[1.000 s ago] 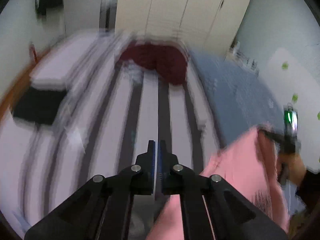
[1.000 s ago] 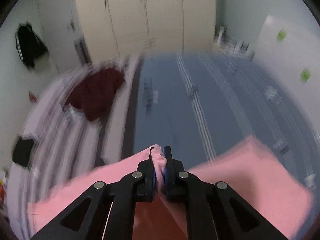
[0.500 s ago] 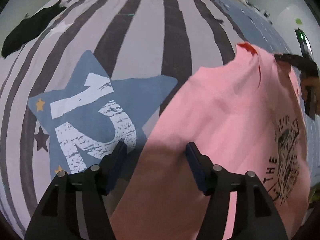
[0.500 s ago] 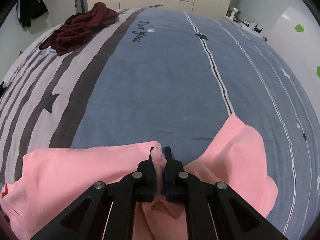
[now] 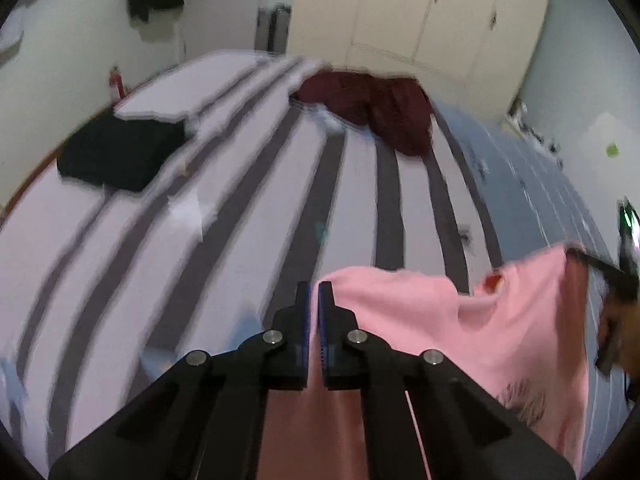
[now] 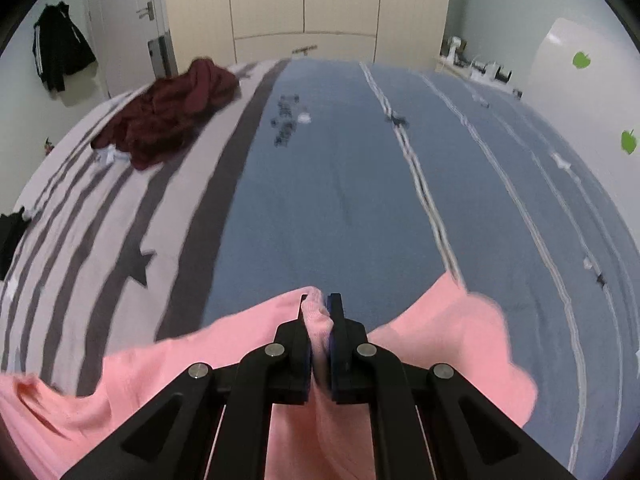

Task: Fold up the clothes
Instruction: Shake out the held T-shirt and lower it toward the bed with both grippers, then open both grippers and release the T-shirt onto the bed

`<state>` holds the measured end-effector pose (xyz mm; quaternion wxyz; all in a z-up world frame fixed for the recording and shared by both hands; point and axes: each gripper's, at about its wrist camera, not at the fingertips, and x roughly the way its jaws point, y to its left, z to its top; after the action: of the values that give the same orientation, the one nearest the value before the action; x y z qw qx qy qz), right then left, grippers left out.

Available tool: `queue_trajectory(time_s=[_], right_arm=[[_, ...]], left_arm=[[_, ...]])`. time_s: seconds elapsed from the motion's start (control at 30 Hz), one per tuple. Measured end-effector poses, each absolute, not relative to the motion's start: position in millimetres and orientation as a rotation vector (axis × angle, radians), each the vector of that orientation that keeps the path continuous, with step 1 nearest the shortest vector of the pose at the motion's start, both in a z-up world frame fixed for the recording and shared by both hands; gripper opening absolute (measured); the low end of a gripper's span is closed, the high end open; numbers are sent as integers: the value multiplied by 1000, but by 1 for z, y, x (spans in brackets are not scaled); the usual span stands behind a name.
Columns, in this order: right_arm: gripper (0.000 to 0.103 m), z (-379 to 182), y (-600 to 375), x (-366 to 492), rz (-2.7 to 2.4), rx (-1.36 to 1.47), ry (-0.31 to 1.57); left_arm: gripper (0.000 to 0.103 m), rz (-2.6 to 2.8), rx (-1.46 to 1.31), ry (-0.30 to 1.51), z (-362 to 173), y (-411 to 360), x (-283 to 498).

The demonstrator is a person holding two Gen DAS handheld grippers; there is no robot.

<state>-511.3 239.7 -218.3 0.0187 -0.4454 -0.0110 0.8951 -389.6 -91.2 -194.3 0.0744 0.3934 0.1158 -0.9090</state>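
Note:
A pink T-shirt (image 5: 432,320) with a dark print hangs stretched between both grippers above the bed. My left gripper (image 5: 314,292) is shut, and the shirt's edge comes out at its right fingertip and runs under the arms. In the left wrist view the shirt's far corner reaches up to the right gripper (image 5: 600,266), held by a hand (image 5: 624,340) at the right edge. In the right wrist view my right gripper (image 6: 320,306) is shut on a bunched fold of the pink T-shirt (image 6: 452,332), which drapes to both sides.
The bed cover (image 5: 248,216) is white with grey stripes on the left and blue (image 6: 340,200) on the right. A crumpled maroon garment (image 5: 372,108) lies at the far end. A folded black garment (image 5: 116,156) lies at the left. Wardrobes (image 6: 304,0) stand behind.
Half a second ago the left gripper stood open, low over the flat shirt. It has since shut on the shirt's edge and risen. The right gripper kept its hold throughout and sank a little.

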Motion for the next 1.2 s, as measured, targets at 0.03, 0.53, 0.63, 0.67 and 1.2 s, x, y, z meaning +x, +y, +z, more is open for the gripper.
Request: queue_trajectory(time_s=[0.03, 0.53, 0.63, 0.67, 1.2], right_arm=[[5, -212, 237, -515, 2783, -1365, -35], [5, -201, 233, -631, 2688, -1199, -18], [6, -241, 244, -651, 2623, -1314, 33], [6, -254, 248, -658, 2600, -1351, 51], [47, -277, 282, -589, 2663, -1456, -72]], left_arm=[[2, -2749, 1155, 314, -185, -95, -410], [3, -2747, 1405, 117, -233, -117, -684], [18, -2714, 1417, 221, -251, -128, -680], [35, -2716, 1423, 285, -253, -133, -675], [54, -2594, 1598, 203, -309, -213, -576]])
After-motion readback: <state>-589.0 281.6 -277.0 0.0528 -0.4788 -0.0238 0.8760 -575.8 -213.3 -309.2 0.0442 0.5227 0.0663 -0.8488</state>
